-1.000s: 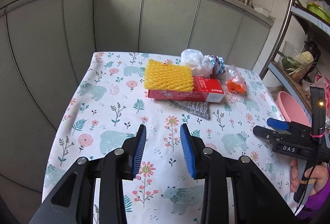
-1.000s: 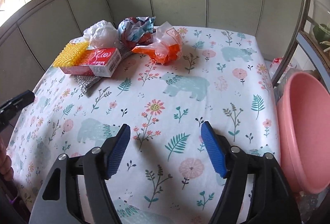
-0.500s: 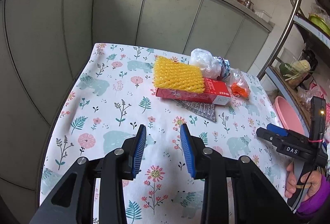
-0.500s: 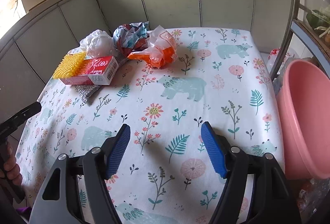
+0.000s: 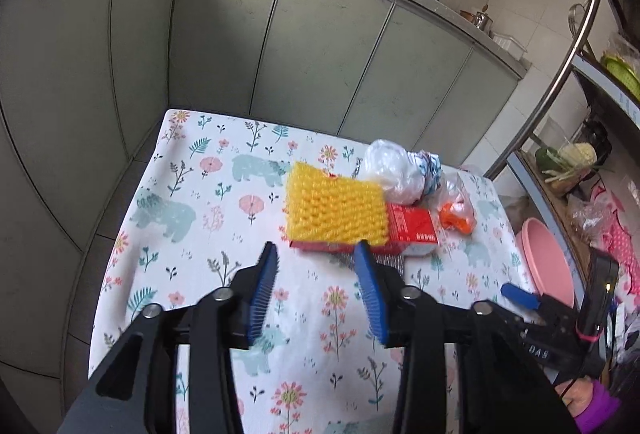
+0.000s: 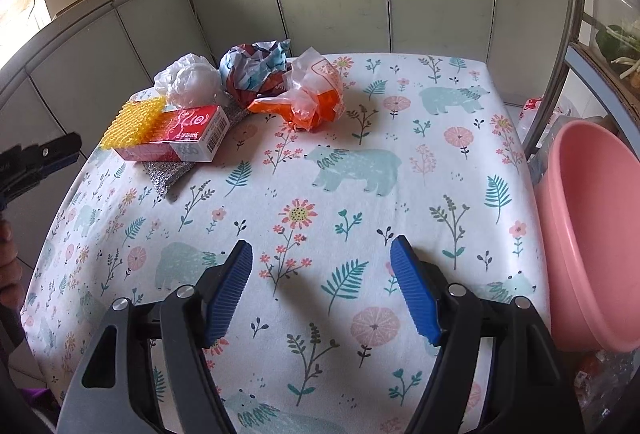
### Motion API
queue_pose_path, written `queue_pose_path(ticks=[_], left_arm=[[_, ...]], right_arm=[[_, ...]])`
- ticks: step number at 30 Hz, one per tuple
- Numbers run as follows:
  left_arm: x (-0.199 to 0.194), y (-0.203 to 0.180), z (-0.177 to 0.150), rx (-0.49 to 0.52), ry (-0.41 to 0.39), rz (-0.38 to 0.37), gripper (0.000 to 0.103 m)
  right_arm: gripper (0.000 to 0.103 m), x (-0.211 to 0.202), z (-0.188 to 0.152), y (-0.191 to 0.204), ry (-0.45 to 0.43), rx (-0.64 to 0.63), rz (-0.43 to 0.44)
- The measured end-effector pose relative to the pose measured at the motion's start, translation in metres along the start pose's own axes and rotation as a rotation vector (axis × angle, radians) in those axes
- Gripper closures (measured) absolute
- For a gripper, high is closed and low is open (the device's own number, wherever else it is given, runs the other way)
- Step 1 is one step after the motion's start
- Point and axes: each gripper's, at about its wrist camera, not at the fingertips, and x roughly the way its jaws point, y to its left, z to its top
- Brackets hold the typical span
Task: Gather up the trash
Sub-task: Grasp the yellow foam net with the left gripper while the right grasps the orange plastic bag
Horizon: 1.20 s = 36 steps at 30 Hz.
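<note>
Early in collecting trash: nothing picked up yet, all of it heaped at the far end of the tabletop (image 6: 400,122). Left hand-held gripper (image 5: 316,294) spread and holding nothing, aimed at the yellow foam net (image 5: 335,212) lying at 12 o'clock on top of the red box (image 5: 412,230), just short of touching. Right hand-held gripper (image 6: 322,290) spread wide too, holding nothing, well apart from the heap, over bare cloth.

Probable next move: closing the left one in on the net's near edge and pinching it alone, without dragging the box underneath.

Around the box: silver scouring pad (image 6: 164,174) partly trapped beneath it, white plastic wad (image 6: 190,78) behind at 12 o'clock, crumpled blue-and-red wrapper (image 6: 256,68) at 1 o'clock, orange plastic bag (image 6: 308,98) at 2 o'clock. Pink basin (image 6: 592,234) off the tabletop edge at 3 o'clock, likely where the trash goes. Pieces touching one another, so lifting one may shift the rest
</note>
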Motion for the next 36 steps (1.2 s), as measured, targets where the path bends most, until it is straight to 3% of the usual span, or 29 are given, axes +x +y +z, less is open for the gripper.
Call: queue_pose_path(ticks=[9,12,16,18,20,27,36], left_arm=[[0.035,0.002,0.015,-0.016,0.044,0.018,0.054],[0.042,0.001,0.016,-0.018,0.048,0.021,0.055],[0.045,0.001,0.016,-0.023,0.035,0.025,0.067],[0.046,0.002,0.016,-0.023,0.033,0.028,0.086],[0.044,0.003,0.015,-0.021,0.027,0.031,0.097],[0.018,0.002,0.02,0.002,-0.019,-0.045,0.1],[-0.031,0.003,0.017,0.009,-0.082,-0.104,0.1]], right_arm=[[0.029,-0.001,-0.001,0.0,-0.003,-0.001,0.007],[0.029,-0.003,-0.001,-0.003,-0.007,0.019,0.045],[0.029,-0.015,0.007,0.006,-0.051,-0.028,0.064],[0.029,-0.019,0.017,0.014,-0.077,-0.071,0.059],[0.029,-0.02,0.027,0.018,-0.09,-0.084,0.053],[0.029,-0.013,0.061,0.017,-0.138,-0.041,0.036],[0.029,0.032,0.089,0.01,-0.047,-0.023,0.013]])
